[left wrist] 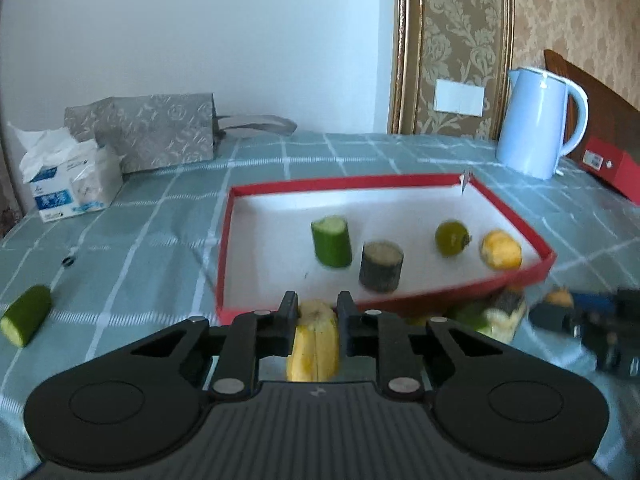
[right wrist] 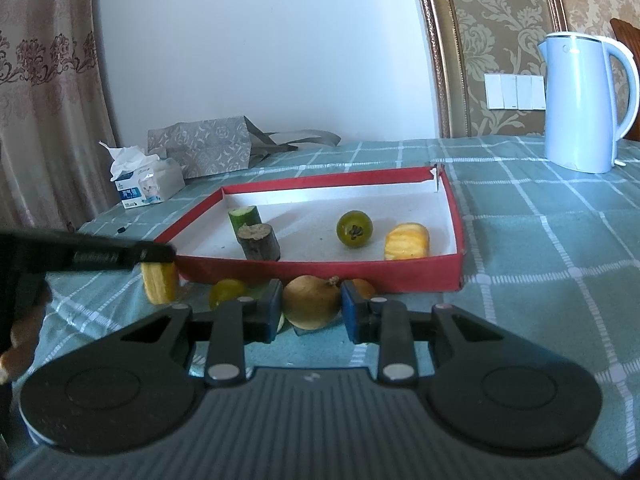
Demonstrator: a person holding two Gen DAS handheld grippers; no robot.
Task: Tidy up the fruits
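- the left gripper [left wrist: 313, 307] has its fingers pressed on a yellow banana piece [left wrist: 314, 342], held just in front of the near wall of the red tray [left wrist: 432, 300].
- the right gripper [right wrist: 308, 300] has its blue-padded fingers set narrow against both sides of a round tan fruit [right wrist: 310, 300], close to the tablecloth [right wrist: 540, 248] and just before the tray's near wall.
- inside the tray stand a green cucumber chunk [left wrist: 332, 241] and a dark stump-like piece [left wrist: 381, 266], nearly touching; to their right lie a green round fruit [left wrist: 452, 238] and a yellow ridged piece [left wrist: 501, 249], side by side.
- another cucumber chunk [left wrist: 26, 315] lies on the cloth well to the left of the tray.
- a small yellow-green fruit [right wrist: 228, 292] sits on the cloth just left of the right gripper.
- behind the tray are a tissue pack [left wrist: 68, 180], a grey patterned bag [left wrist: 156, 130] and a pale blue kettle [left wrist: 536, 122].
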